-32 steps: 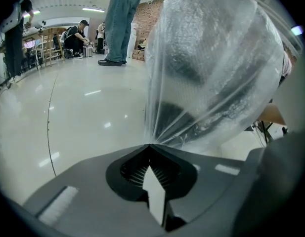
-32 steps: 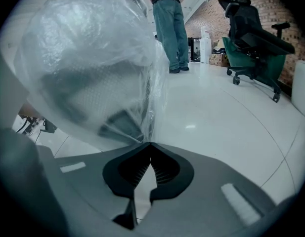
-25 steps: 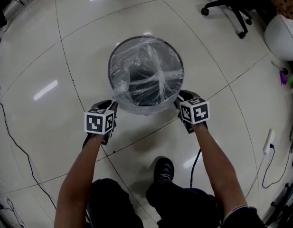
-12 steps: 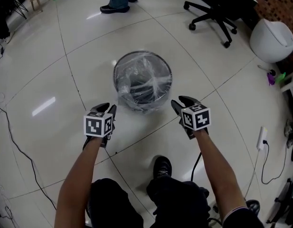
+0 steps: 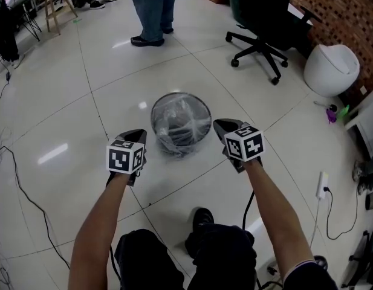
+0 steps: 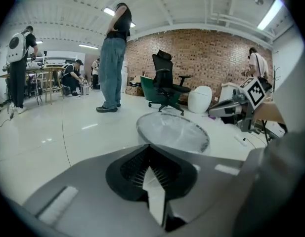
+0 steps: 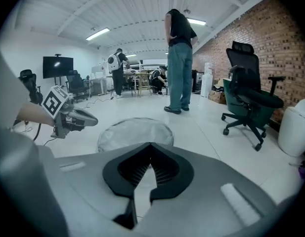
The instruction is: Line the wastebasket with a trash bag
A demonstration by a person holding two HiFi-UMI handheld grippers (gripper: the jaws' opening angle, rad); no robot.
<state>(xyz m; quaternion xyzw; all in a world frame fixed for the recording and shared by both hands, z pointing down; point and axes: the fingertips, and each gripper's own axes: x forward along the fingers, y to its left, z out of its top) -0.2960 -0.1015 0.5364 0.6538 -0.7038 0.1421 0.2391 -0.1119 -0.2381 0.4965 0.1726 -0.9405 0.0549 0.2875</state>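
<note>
1. Wastebasket (image 5: pixel 181 124), round and dark, stands on the floor ahead of the person. It lies between the two tools and just past their tips, and neither touches it. A clear, crinkled plastic trash bag (image 5: pixel 174 147) lines it and is folded over the rim.
2. The left tool (image 5: pixel 138 133) has just been closing its jaws. They are now pressed together, ribbed black pads meeting at the tip with nothing between them.
3. The right tool (image 5: pixel 220 125) has likewise just been closing, and its jaws meet on nothing.
4. Both tools point forward and slant downward, side by side above the floor. Each is carried on a bare forearm stretched out from the body and bears a white cube with black square markers.
5. The floor (image 5: pixel 83 101) is glossy pale tile with thin dark joints and mirrors the ceiling lights. Thin black cables (image 5: pixel 22 189) trail at the left, and a white power strip (image 5: pixel 322 186) lies at the right.
6. Farther off are a black office chair on castors (image 5: pixel 259 32) and a rounded white container (image 5: pixel 331 68) beside a red brick wall (image 5: pixel 346 11). A person in blue jeans (image 5: pixel 151 11) stands beyond the wastebasket.
</note>
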